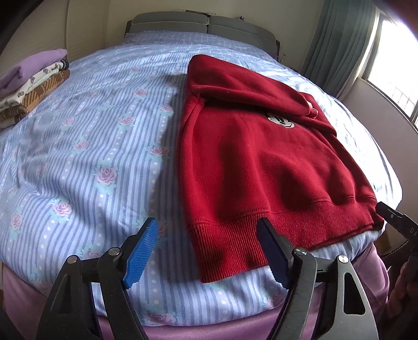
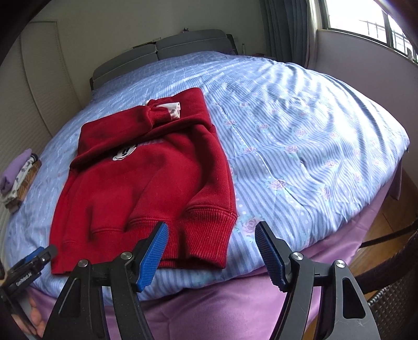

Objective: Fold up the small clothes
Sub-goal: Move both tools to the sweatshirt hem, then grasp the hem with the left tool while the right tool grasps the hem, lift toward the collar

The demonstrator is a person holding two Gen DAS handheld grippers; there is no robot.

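Red hoodie (image 1: 261, 167) flat near bed (image 1: 91, 157) edge, both sleeves folded in. Left gripper (image 1: 209, 251) and right gripper (image 2: 211, 255) wide, empty, straddling 2 hem corners, likely for lifting hem upward.

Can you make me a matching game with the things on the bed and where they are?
Things:
1. red sweater
2. stack of folded clothes
3. grey headboard
4. window

Places:
A. far end of the bed
B. in the wall beside the curtain
C. near edge of the bed, right in front of both grippers
D. left side of the bed, by the wall

Pairs: 1-C, 2-D, 3-A, 4-B
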